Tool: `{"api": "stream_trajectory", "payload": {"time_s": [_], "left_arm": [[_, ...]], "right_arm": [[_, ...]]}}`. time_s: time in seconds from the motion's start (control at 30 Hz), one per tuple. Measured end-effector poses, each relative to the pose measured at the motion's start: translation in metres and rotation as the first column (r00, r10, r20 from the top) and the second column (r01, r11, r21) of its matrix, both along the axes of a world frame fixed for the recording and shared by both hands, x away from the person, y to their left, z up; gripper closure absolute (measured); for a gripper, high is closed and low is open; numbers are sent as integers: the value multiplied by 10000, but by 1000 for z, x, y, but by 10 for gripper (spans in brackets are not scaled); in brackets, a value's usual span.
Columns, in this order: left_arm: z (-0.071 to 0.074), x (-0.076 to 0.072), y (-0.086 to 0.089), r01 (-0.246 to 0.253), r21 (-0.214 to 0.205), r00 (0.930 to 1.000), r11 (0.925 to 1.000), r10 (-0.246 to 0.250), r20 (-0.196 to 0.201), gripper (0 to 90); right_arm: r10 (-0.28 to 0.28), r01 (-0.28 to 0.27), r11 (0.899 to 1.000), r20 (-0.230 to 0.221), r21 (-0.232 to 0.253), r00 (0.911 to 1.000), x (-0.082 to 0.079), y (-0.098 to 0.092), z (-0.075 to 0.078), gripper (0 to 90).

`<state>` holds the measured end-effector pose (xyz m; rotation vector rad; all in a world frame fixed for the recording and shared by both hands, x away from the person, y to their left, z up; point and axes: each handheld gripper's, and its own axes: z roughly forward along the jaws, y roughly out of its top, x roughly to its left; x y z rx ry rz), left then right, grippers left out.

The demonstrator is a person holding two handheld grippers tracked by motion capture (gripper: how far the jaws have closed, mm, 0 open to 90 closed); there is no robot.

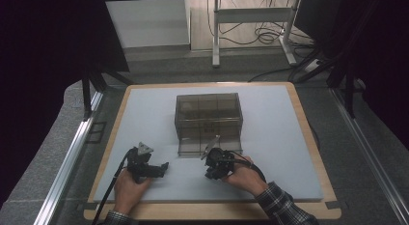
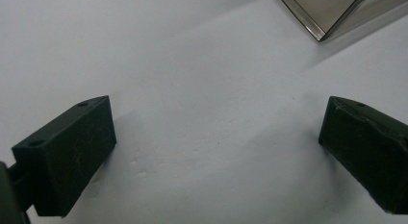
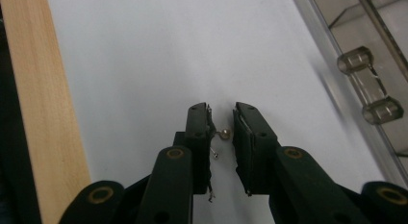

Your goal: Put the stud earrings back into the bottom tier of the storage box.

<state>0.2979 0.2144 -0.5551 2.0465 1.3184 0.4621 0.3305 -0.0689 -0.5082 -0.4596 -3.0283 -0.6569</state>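
Right gripper point(image 3: 222, 119) jaws parted around earring point(image 3: 224, 133), near mat point(image 3: 144, 51) edge.

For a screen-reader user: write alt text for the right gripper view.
The right gripper points its two black jaws, slightly parted, along a white mat, with a small gold earring in the gap against the left pad. A clear plastic box with a handle lies at the right, a wooden table edge at the left.
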Motion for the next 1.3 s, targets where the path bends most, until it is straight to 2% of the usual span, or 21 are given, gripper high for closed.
{"api": "stream_trajectory", "payload": {"time_s": [0.13, 0.33, 0.5, 0.57, 0.63, 0.73, 1.03, 1.13, 1.3], "left_arm": [[0, 0, 0, 11, 8, 10000, 10000, -11, -2, 0], [0, 0, 0, 38, 45, 10000, 10000, -38, -19, 0], [0, 0, 0, 25, 34, 10000, 10000, -25, 19, 0], [0, 0, 0, -8, -14, 10000, 10000, 8, 38, 0], [0, 0, 0, 12, 12, 10000, 10000, -12, 26, 0], [0, 0, 0, 7, 9, 10000, 10000, -7, 27, 0], [0, 0, -1, -51, -69, 10000, 10000, 51, 31, 0], [0, 0, 0, 3, 3, 10000, 10000, -3, 2, 0], [0, 0, -1, -53, -73, 10000, 10000, 53, 35, 0]], "right_arm": [[167, -158, 9997, 487, -201, 9987, -4, 3, 0, 792], [136, -99, 9985, 676, -542, 9976, -8, 6, 1, 840], [-87, 92, 9995, 158, -297, 9998, -3, 4, 2, 864], [-152, 152, 9999, -147, 26, 9998, 1, 0, 6, 883], [-206, 206, 9998, -87, -30, 9997, 3, -2, 8, 884], [-284, 284, 9996, -253, 23, 9993, 6, -3, 7, 884], [-143, 144, 9999, -121, 46, 9998, 5, -1, 13, 880], [-42, 42, 10000, -74, 47, 10000, 5, 1, 9, 801], [115, -116, 9998, -92, -156, 9999, 3, 4, 0, 787]]}}
